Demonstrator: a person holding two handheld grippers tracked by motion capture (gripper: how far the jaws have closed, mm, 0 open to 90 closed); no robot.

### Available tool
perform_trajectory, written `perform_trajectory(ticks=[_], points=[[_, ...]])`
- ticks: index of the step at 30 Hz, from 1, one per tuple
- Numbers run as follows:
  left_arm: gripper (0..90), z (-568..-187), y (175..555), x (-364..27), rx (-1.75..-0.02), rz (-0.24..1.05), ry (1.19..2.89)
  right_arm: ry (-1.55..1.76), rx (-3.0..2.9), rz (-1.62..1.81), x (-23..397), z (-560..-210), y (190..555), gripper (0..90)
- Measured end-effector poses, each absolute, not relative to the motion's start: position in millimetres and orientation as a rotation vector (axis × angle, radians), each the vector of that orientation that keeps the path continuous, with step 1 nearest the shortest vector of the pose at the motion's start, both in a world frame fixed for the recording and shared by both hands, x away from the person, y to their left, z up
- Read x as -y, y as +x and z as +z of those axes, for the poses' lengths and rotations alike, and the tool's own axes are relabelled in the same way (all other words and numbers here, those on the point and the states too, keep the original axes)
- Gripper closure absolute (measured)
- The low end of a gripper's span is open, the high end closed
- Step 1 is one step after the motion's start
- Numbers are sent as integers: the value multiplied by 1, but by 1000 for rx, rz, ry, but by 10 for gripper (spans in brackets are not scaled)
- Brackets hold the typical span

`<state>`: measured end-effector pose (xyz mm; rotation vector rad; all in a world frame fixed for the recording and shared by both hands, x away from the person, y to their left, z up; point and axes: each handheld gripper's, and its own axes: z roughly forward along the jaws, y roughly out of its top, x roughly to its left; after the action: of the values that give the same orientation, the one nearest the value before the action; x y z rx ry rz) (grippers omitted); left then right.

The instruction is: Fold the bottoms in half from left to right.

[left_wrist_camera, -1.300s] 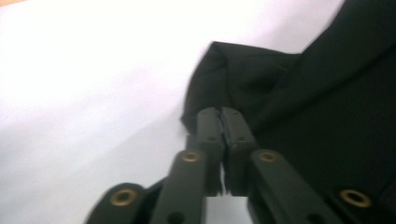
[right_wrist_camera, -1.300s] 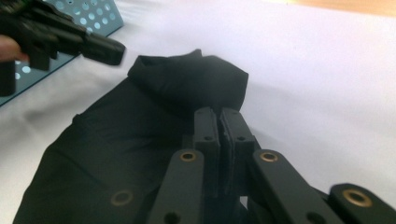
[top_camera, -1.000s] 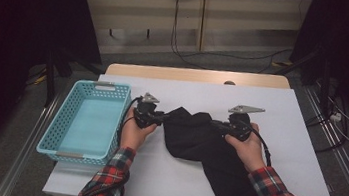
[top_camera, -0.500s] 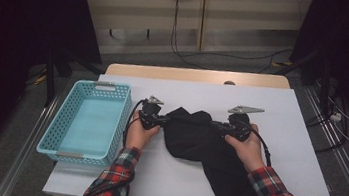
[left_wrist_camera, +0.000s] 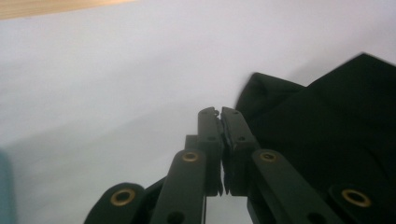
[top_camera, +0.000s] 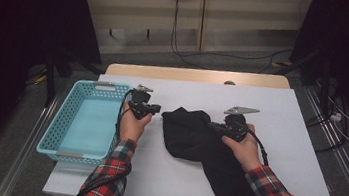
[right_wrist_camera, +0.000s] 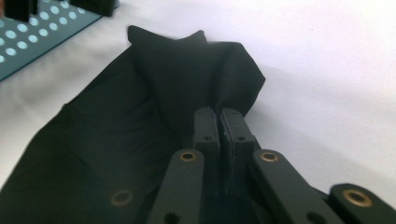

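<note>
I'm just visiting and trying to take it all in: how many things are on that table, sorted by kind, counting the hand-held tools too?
Black cloth: 1
Light blue basket: 1
Hand-held grippers: 2, the left gripper and the right gripper
Total: 4

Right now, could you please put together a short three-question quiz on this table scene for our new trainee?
1. True or false: the left gripper has the black cloth garment clamped between its jaws.
2. Which side of the garment does the light blue perforated plastic basket stand on: A the left, B the right, C behind it?
3. Fill in: the right gripper is shut, with its tips over the ____.

Key
1. False: its jaws are shut with nothing between them, beside the garment's edge.
2. A.
3. Garment; whether it pinches a fold cannot be told.
</note>
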<state>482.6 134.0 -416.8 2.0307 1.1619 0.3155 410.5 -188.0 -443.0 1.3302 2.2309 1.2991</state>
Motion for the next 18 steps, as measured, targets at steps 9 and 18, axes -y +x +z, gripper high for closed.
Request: perform_trajectory(ticks=[9, 18], points=[[538, -440, 474, -119, -1180, 259, 2069, 1337, -2214, 1251, 188, -447, 416, 861], [668, -453, 483, -108, -1232, 187, 2010, 1316, -2227, 1257, 187, -445, 414, 861]])
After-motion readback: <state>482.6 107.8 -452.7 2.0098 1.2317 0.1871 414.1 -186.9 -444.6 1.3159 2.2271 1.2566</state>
